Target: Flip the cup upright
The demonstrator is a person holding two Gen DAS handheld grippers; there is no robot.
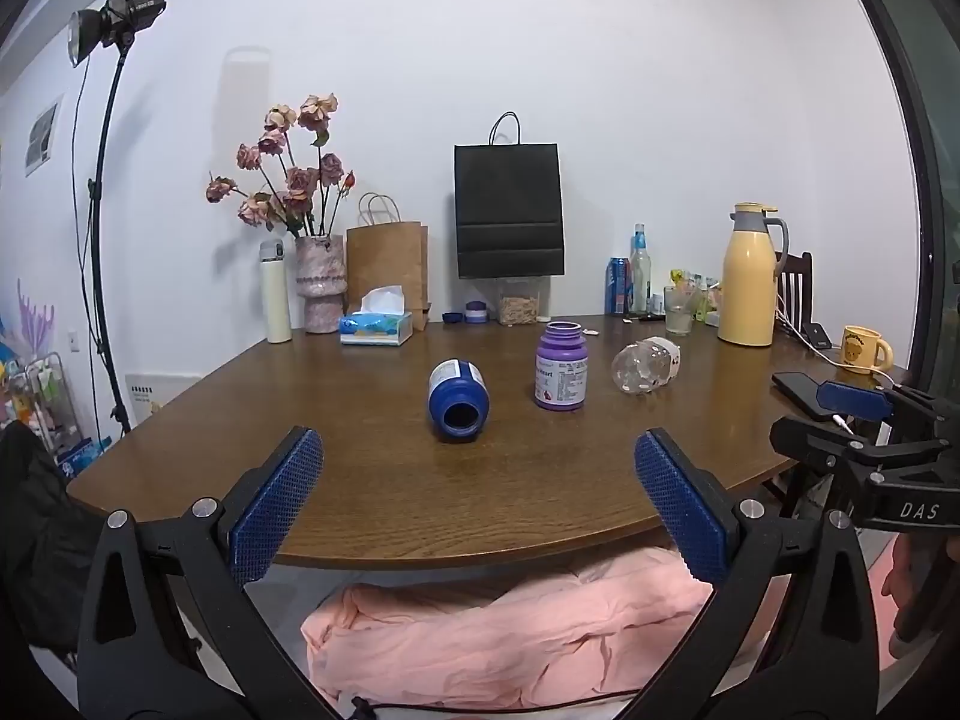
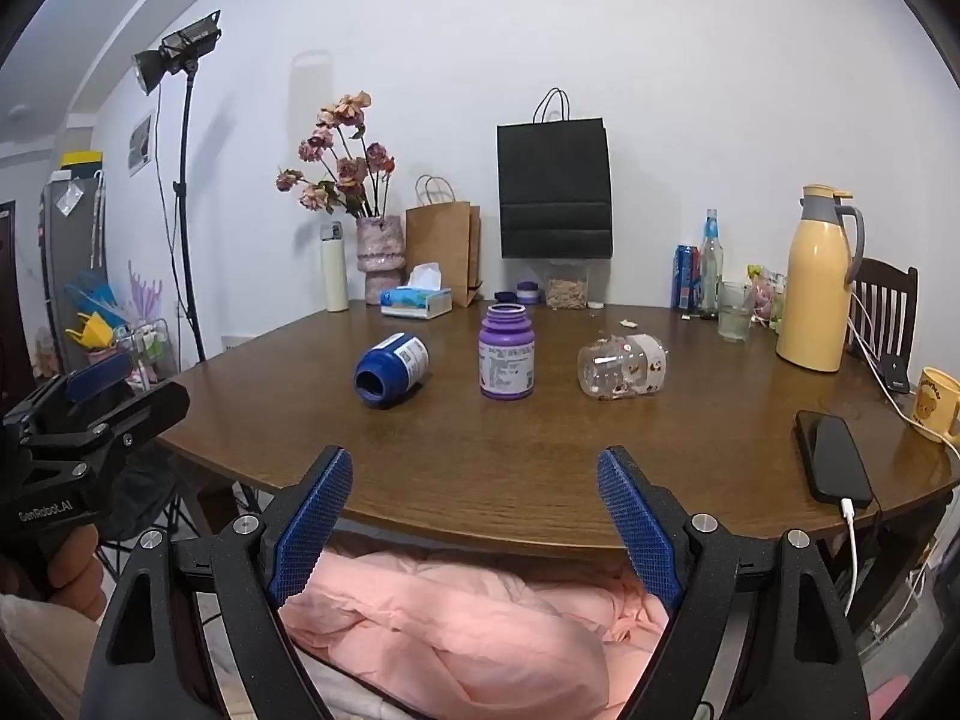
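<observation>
A blue bottle (image 1: 457,399) lies on its side on the brown table (image 1: 372,480), its open mouth toward me; it also shows in the right wrist view (image 2: 390,369). A purple bottle (image 1: 560,367) (image 2: 506,353) stands upright beside it. A clear plastic bottle (image 1: 645,365) (image 2: 624,366) lies on its side to the right. My left gripper (image 1: 478,501) is open and empty, near the table's front edge, in line with the blue bottle. My right gripper (image 2: 474,507) is open and empty at the front edge, short of the purple bottle.
Along the back stand a vase of flowers (image 1: 321,282), a white flask (image 1: 275,294), a tissue box (image 1: 376,327), paper bags (image 1: 509,210), drink bottles, a glass (image 1: 678,309) and a yellow jug (image 1: 750,276). A phone (image 2: 833,459) on a cable and a yellow mug (image 2: 936,411) lie right. Pink cloth (image 2: 456,630) lies below the table edge.
</observation>
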